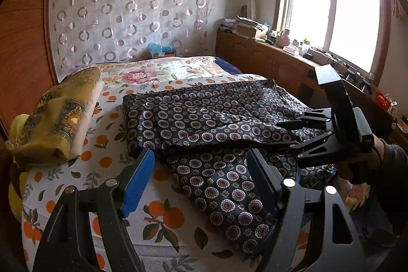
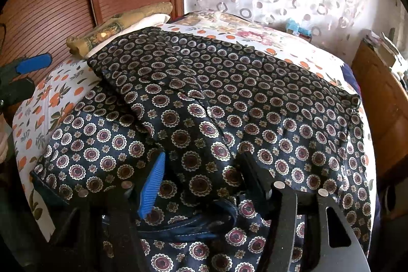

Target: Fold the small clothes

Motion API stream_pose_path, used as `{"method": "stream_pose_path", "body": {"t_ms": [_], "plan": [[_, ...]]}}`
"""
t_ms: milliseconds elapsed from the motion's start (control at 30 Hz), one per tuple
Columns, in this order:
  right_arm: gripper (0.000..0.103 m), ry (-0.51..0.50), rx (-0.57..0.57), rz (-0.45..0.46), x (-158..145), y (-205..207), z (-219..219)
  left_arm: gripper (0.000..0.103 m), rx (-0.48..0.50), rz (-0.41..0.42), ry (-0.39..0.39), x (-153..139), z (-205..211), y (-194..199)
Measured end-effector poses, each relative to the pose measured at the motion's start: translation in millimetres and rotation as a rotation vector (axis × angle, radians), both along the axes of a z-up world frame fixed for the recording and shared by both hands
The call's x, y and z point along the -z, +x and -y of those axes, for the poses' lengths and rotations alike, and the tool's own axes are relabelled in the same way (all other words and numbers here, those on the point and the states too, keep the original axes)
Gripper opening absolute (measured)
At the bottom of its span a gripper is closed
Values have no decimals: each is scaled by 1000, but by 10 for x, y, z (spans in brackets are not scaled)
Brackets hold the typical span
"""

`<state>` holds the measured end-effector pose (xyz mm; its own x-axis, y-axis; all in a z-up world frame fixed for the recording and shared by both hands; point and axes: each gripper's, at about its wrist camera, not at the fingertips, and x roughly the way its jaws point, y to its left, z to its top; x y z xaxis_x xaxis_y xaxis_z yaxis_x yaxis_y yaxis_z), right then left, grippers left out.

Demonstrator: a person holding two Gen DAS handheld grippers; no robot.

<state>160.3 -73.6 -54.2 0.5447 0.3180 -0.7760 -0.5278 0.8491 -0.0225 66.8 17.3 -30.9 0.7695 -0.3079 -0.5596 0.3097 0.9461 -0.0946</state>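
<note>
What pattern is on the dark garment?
Round medallions on dark navy garment, clearest in the right wrist view.

We see one dark navy garment (image 1: pixel 204 119) printed all over with small round maroon-and-cream medallions. It lies spread on the bed, partly folded: an upper layer is doubled over a lower one, whose near end reaches the bed's near edge. A plain blue hem (image 2: pixel 193 231) shows nearby.
</note>
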Motion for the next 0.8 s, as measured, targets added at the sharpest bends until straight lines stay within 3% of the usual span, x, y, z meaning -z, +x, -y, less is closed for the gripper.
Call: {"method": "stream_pose_path", "body": {"t_ms": [300,333,367,400,800], "plan": [[49,-7,-9,-1,84,-28,-31,76,4,-10,1,37,21,6],[37,-3,-11,0,80,-33,-20,76,4,-11,2,38,25,5],[17,-5,-11,8,74,-40,-12,76,4,-11,3,37,26,4],[10,-7,-14,11,66,-46,-9,76,4,-10,2,37,28,4],[5,172,17,131,-436,-473,392,76,18,-11,-2,36,68,-12]]}}
